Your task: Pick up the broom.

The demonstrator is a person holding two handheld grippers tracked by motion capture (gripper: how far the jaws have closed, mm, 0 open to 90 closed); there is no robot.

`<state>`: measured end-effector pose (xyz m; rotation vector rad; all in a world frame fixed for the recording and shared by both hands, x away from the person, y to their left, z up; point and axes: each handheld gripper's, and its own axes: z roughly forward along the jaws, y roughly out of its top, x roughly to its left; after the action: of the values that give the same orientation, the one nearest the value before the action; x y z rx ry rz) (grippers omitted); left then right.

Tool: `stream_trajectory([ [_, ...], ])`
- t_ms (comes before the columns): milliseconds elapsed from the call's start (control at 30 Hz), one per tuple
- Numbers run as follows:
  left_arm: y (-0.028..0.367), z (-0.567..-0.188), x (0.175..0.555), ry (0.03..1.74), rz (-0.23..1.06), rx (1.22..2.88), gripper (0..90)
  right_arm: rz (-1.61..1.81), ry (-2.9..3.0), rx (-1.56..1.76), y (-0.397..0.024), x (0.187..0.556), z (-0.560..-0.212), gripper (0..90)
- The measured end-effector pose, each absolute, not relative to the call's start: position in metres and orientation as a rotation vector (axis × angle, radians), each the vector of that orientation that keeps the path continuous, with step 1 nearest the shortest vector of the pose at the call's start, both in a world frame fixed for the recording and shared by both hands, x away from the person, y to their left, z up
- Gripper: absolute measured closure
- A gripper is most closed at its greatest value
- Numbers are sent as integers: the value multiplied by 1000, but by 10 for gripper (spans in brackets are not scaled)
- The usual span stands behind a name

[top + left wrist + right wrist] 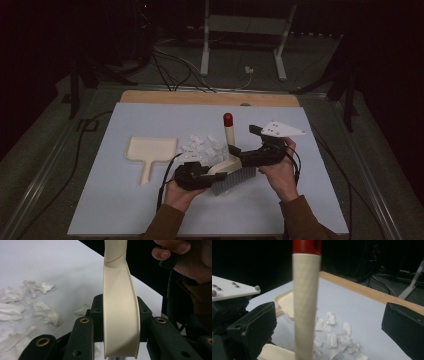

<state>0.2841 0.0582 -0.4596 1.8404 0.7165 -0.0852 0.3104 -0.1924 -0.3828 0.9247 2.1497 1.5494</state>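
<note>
- Cream plastic brush [229, 161] with a red-capped handle is standing bristles-down near the middle of the pale tabletop [115, 200], handle rising toward 12 o'clock.
- Left gripper [207, 175] is clamping the brush's curved cream head; in the left gripper view both jaws are pressing against its flanks [120, 322].
- Right gripper [240, 156] is coming in from 3 o'clock with its jaws spread wide; in the right gripper view the handle [305, 302] is standing between them, touching neither.
- Torn white paper scraps [202, 146] are lying scattered at 10 o'clock of the brush, just beside it.
- Cream dustpan [150, 152] is lying flat at 9 o'clock of the scraps, its handle pointing toward 6 o'clock.
</note>
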Motion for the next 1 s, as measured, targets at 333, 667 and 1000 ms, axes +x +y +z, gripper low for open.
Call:
stream_trajectory([
  [333,80,-452,289,679,-79,1843,699,1578,2197,1026,-200,319,-382,4],
  [667,99,-449,297,650,-73,1871,698,1577,2273,976,-197,330,-389,1],
  [1000,120,-443,304,604,-79,1889,698,1581,2334,880,-192,338,-398,1],
])
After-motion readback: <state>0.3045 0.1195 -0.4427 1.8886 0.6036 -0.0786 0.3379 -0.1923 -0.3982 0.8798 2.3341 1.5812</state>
